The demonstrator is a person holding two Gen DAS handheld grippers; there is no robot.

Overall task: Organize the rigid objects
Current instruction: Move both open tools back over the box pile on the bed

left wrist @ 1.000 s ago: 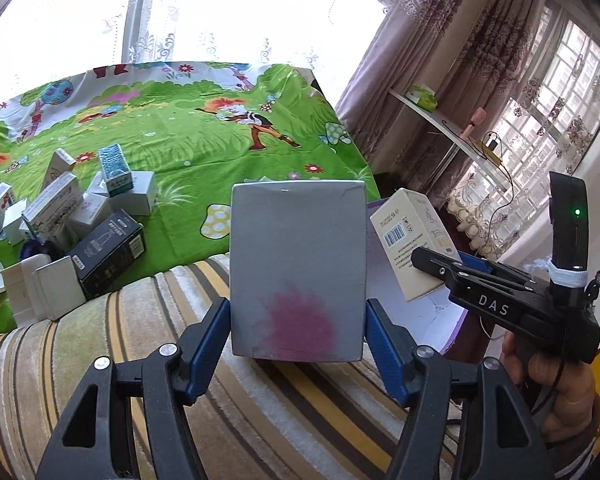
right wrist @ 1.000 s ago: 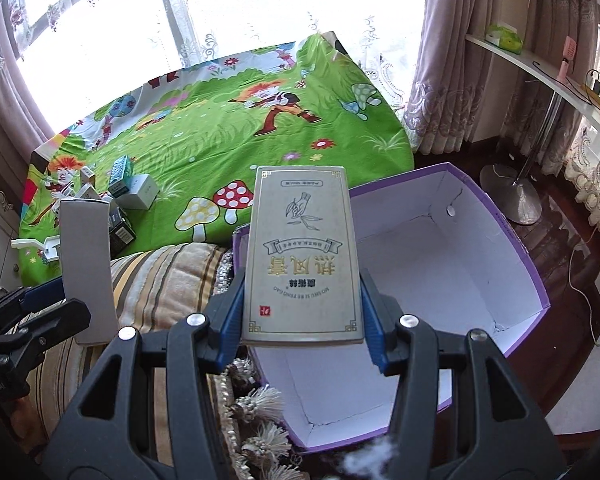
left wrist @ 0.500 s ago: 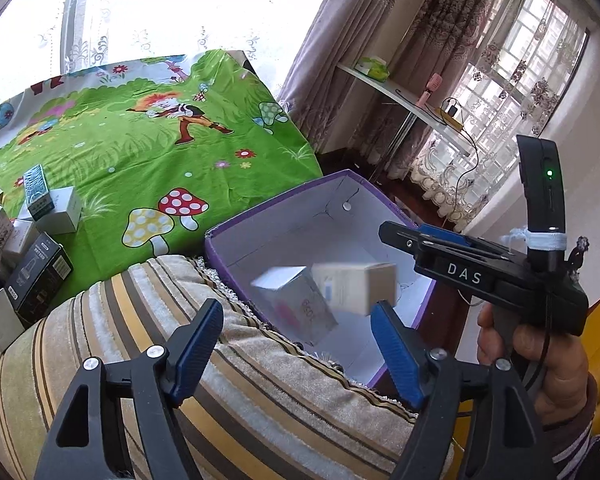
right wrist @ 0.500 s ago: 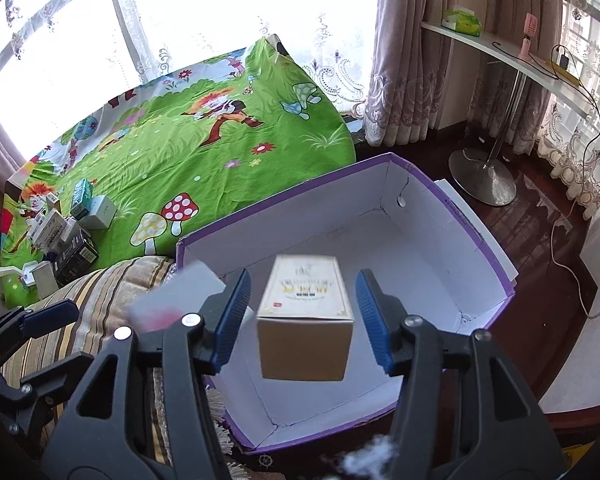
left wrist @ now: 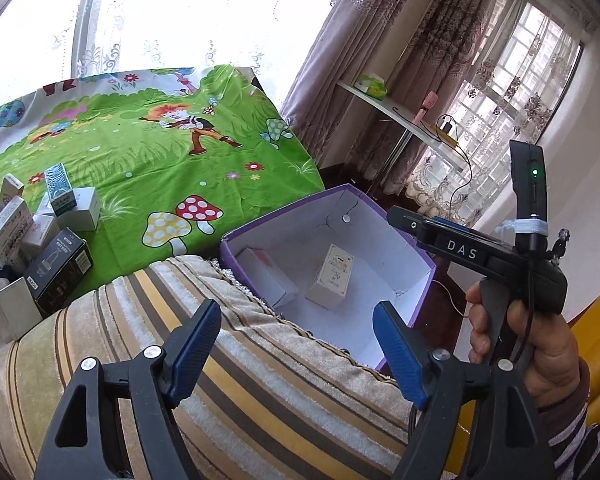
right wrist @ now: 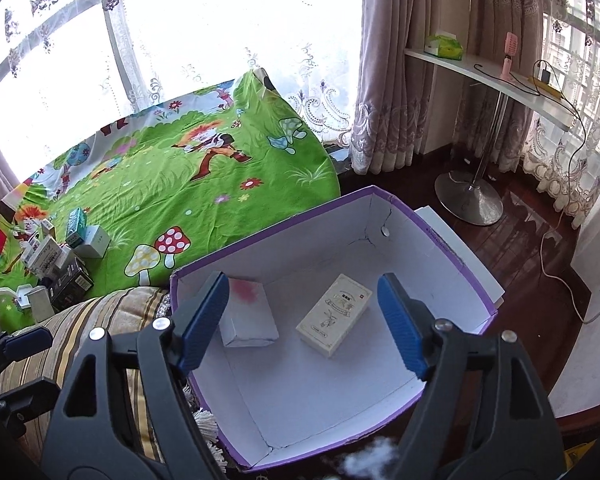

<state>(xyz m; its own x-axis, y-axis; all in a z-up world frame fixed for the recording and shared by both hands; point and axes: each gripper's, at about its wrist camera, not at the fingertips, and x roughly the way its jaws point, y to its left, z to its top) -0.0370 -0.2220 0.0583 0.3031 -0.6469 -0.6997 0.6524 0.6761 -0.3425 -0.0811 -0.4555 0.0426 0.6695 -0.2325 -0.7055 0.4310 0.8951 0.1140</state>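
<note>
Two boxes down: the grey box [right wrist: 248, 316] and cream box [right wrist: 334, 314] lie in our purple bin [right wrist: 452, 256]. Our left gripper [left wrist: 296, 344] is released and empty; the right gripper [right wrist: 302, 322] has just been opening, nothing between its jaws. A pile of boxes [left wrist: 40, 236] waits on the bed [left wrist: 148, 168].

Bright lace-curtained windows [right wrist: 148, 52], mauve drapes [right wrist: 396, 60], white wall shelf [right wrist: 492, 76], dark wooden floor [right wrist: 532, 232]

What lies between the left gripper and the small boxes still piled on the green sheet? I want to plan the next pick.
The striped cushion lies under the open left gripper, and the boxes sit beyond its far-left edge. Nothing else visibly blocks them.
</note>
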